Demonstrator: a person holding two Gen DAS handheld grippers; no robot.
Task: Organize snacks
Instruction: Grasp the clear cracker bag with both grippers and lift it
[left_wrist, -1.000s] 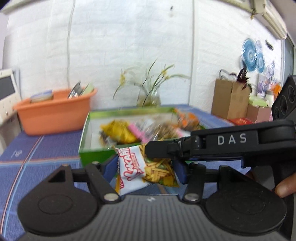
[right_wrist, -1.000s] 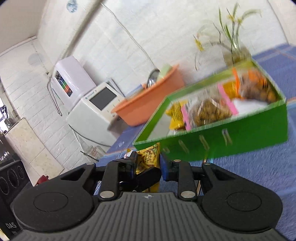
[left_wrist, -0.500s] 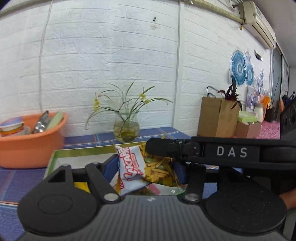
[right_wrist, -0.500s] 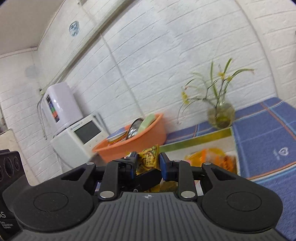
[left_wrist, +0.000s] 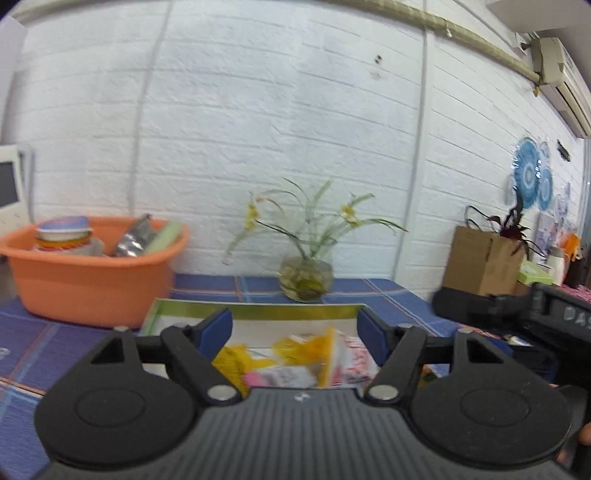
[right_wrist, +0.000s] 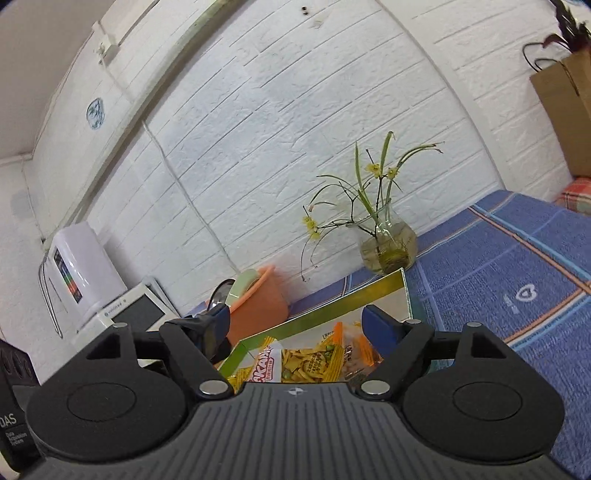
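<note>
Hovering over the green-rimmed box (left_wrist: 255, 309), the left gripper (left_wrist: 295, 326) has its jaws spread wide w/ nothing btwn them; blue pads sit well apart on either side of the snack packs below. Same for the right gripper (right_wrist: 295, 325): jaws wide apart, holding nothing, box (right_wrist: 332, 301) right under it. Snacks lie inside the box: in the left wrist view a red-and-white packet (left_wrist: 351, 356) w/ a yellow bag (left_wrist: 231, 360) and a pink-edged pack (left_wrist: 280, 376) beside it, all blurred. Right wrist view shows the same red-lettered packet (right_wrist: 266, 365), a bag of yellow strips & green peas (right_wrist: 308, 365) touching it, and an orange-trimmed nut pack (right_wrist: 356, 349) next to that. Around the box on the blue plaid bench (right_wrist: 517, 266): an orange tub (left_wrist: 88, 273) of bowls and utensils to the left, close to the box corner; a glass vase (left_wrist: 306, 278) w/ yellow-flowered stems just behind the far rim, vs the white brick wall. Brown paper bag (left_wrist: 480, 264) w/ a dark plant stands far right. Right gripper's black body (left_wrist: 517, 314) shows at the right edge of the left wrist view. White appliance w/ screen (right_wrist: 129, 314) and a water purifier (right_wrist: 83, 269) sit past the tub.
</note>
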